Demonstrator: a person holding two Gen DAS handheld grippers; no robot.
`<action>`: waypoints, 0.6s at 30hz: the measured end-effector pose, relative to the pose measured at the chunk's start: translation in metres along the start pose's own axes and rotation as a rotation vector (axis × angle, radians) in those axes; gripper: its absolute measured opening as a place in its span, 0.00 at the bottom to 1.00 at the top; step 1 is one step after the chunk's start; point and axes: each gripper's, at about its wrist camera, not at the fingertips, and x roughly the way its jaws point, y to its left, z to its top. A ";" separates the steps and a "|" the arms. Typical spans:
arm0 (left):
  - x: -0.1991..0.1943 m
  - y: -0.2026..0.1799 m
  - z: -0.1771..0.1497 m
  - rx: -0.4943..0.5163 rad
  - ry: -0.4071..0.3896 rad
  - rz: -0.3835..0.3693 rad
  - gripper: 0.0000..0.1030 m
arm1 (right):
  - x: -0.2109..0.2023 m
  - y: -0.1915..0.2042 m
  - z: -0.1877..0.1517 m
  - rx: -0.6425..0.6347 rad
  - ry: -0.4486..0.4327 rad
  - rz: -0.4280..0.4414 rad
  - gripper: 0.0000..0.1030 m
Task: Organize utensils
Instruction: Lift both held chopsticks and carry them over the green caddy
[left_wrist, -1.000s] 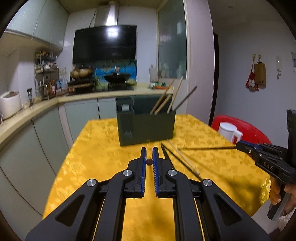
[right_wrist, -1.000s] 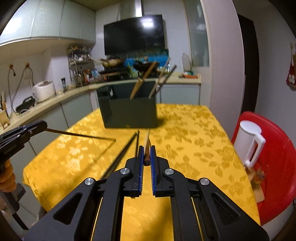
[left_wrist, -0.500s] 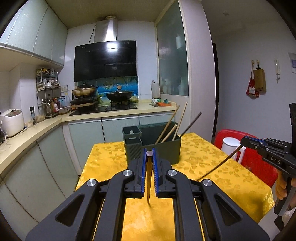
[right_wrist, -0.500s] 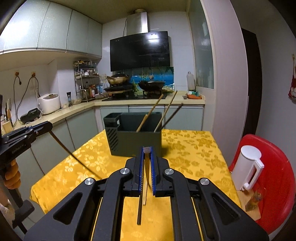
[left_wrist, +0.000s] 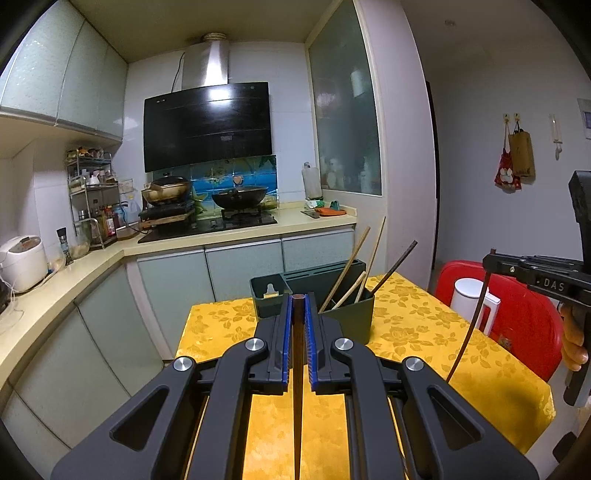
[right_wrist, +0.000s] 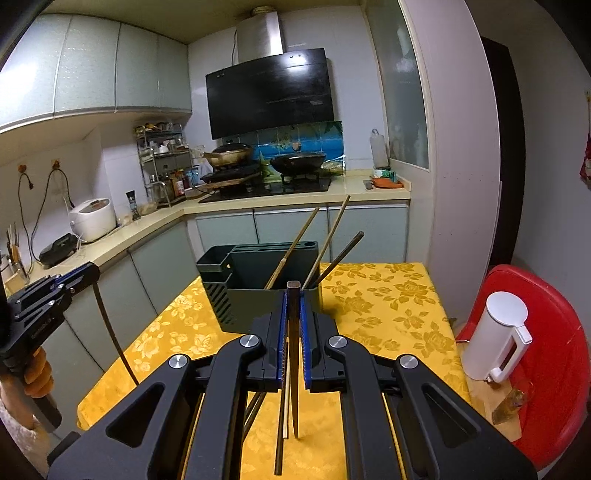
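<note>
In the left wrist view my left gripper (left_wrist: 297, 301) is shut on a dark brown chopstick (left_wrist: 297, 406) that hangs straight down from its pads above the yellow table (left_wrist: 424, 332). My right gripper (right_wrist: 293, 295) is shut on another dark chopstick (right_wrist: 294, 387), also hanging tip down. Each gripper shows in the other's view: the right gripper (left_wrist: 491, 263) at the right, the left gripper (right_wrist: 90, 272) at the left, each with its stick dangling. Ahead of both stands the dark green utensil holder (right_wrist: 258, 295) (left_wrist: 351, 317) with several chopsticks leaning in it.
Loose chopsticks (right_wrist: 279, 439) lie on the yellow cloth under my right gripper. A white kettle (right_wrist: 495, 343) stands on a red stool (right_wrist: 554, 369) off the table's right side. Kitchen counters with a rice cooker (right_wrist: 94, 219) run along the left and back.
Both grippers have risen from the table, each taking a chopstick with it. The sticks, which pointed forward over the cloth a second ago, now hang down from the jaws.
</note>
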 end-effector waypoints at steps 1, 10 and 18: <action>0.002 0.000 0.002 0.001 0.002 -0.004 0.06 | 0.002 0.000 0.000 -0.004 0.003 0.000 0.07; 0.020 0.000 0.011 0.000 0.032 -0.030 0.06 | 0.026 -0.007 0.011 -0.002 0.049 0.001 0.07; 0.040 0.008 0.040 -0.021 0.046 -0.053 0.06 | 0.032 -0.005 0.052 -0.020 0.014 0.006 0.07</action>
